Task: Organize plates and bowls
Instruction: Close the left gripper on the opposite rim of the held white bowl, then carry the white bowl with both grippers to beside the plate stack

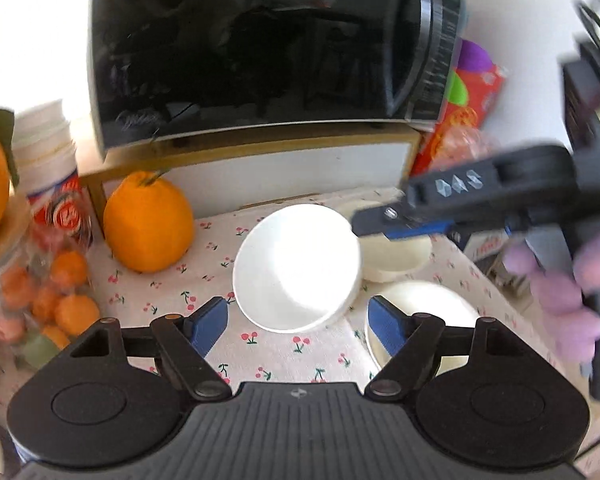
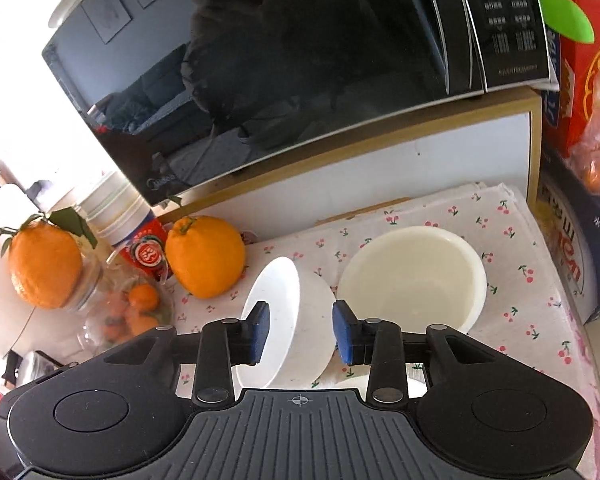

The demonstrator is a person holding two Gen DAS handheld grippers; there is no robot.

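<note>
Strong daylight floods in from the left of both fisheye views, washing the wall and upper left corners to pure white and blowing out the inside of the tilted white plastic bowl [image 1: 296, 268] in the left wrist view. That view is smeared by motion blur, worst at its right edge and over the stack of paper cups [image 1: 48, 160], while the right wrist view is sharp. The glossy black microwave door [image 2: 300, 80] mirrors the room, and straight edges bow toward the dark rounded corners.
</note>
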